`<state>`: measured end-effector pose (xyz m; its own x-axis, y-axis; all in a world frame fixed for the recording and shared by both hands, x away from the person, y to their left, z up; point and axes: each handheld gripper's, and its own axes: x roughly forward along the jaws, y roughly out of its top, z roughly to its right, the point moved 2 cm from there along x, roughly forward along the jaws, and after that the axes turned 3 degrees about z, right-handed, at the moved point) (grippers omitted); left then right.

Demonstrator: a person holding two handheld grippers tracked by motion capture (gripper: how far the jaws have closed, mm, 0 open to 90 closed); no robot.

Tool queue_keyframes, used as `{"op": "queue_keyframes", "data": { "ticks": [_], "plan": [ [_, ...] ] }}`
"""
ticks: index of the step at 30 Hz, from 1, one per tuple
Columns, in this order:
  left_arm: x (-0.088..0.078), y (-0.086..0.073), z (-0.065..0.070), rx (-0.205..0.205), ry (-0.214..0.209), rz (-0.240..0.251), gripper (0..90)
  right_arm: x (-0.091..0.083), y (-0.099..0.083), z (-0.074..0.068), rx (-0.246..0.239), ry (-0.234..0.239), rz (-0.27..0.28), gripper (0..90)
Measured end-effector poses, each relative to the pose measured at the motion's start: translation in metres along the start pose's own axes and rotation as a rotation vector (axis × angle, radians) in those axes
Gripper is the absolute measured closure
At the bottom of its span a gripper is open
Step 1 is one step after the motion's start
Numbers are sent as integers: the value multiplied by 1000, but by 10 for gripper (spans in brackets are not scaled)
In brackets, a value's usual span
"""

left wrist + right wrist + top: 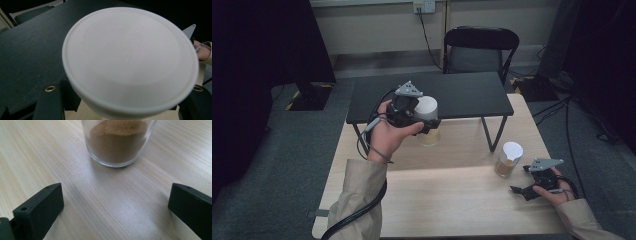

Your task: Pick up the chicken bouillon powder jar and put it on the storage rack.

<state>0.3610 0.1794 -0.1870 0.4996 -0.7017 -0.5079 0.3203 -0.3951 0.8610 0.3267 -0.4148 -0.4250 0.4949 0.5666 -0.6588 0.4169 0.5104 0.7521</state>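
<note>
Sleeve and left gripper (424, 121) carry the white-lidded jar (427, 112), clamped and upright, level with the black shelf (472, 92) behind; right gripper (521, 187), jaws apart, waits beside the second jar (507, 160).

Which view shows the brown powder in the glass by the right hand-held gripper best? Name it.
The right gripper view: the brown powder sits close up through the clear wall of the glass, ahead of the open jaws. The high view shows it small and distant under a white lid.
</note>
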Motion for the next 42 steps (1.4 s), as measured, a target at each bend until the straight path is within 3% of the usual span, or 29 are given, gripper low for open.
{"op": "queue_keyframes", "data": {
  "ticks": [26,42],
  "plan": [
    [-3,34,-13,-23,41,18,344,0,0,0,0,0,0,0],
    [9,46,-29,-63,98,2,344,0,0,0,0,0,0,0]
  ]
}}
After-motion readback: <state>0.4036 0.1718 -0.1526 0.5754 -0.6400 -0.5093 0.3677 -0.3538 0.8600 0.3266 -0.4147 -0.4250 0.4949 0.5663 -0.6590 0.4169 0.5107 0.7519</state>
